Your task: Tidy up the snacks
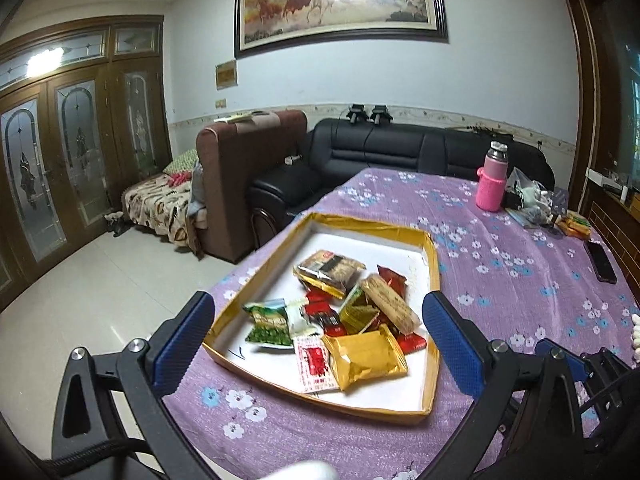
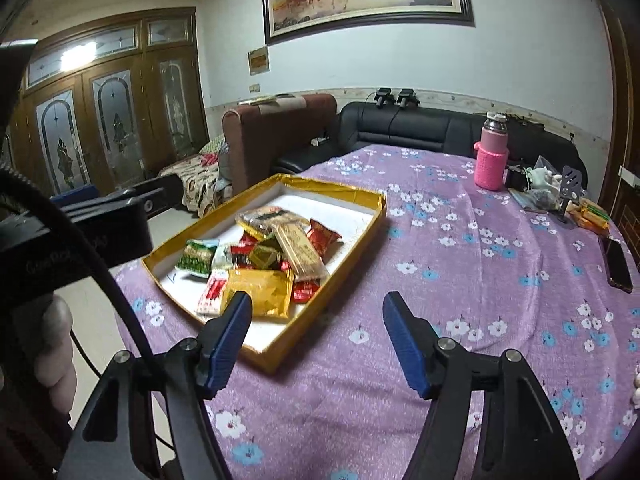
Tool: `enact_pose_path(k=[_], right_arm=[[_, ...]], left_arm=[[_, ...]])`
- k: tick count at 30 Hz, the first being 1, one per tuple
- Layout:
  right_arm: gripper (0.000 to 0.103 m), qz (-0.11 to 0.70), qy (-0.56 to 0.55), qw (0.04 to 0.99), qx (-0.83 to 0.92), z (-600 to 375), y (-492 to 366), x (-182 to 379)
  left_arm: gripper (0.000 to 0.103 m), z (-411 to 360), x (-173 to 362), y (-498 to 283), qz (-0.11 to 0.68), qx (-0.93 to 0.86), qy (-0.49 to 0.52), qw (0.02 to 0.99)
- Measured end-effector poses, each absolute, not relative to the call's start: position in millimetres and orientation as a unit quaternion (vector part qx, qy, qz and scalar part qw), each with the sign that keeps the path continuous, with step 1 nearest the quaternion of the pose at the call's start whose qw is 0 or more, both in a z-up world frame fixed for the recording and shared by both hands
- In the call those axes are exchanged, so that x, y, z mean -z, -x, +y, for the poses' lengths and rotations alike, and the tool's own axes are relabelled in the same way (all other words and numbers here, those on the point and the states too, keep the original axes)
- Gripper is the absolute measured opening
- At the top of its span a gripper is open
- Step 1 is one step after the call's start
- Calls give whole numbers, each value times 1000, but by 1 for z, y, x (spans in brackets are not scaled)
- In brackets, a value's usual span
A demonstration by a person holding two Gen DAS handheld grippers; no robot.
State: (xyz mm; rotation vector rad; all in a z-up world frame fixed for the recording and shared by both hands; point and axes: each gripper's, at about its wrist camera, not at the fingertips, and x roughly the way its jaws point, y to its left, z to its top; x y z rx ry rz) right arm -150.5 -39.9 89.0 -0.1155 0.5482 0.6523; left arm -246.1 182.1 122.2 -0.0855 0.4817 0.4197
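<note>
A shallow gold-rimmed box (image 1: 360, 224) with a white floor sits on the purple flowered tablecloth and holds a heap of wrapped snacks. On top lie a gold packet (image 1: 364, 356), a green packet (image 1: 269, 322), a tan biscuit bar (image 1: 390, 302) and red candies (image 1: 328, 316). My left gripper (image 1: 316, 340) is open and empty, its blue pads spread either side of the box's near end. My right gripper (image 2: 316, 322) is open and empty over the box's near right corner (image 2: 276, 360). The same box (image 2: 348, 192) and gold packet (image 2: 260, 292) show in the right wrist view.
A pink bottle (image 1: 491, 184) stands at the table's far side next to a clutter of small items (image 1: 536, 204). A black phone (image 1: 600, 260) lies near the right edge. Sofas (image 1: 380, 152) stand behind the table. The left gripper's body (image 2: 100, 220) shows at left.
</note>
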Motion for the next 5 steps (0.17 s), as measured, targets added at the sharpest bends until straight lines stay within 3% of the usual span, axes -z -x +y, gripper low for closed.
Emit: enact_pose_path(k=[5], right_arm=[[68,278,54,906,-316,-42,148,-81]], left_arm=[[103,185,-116,242,258,-204,59,943]])
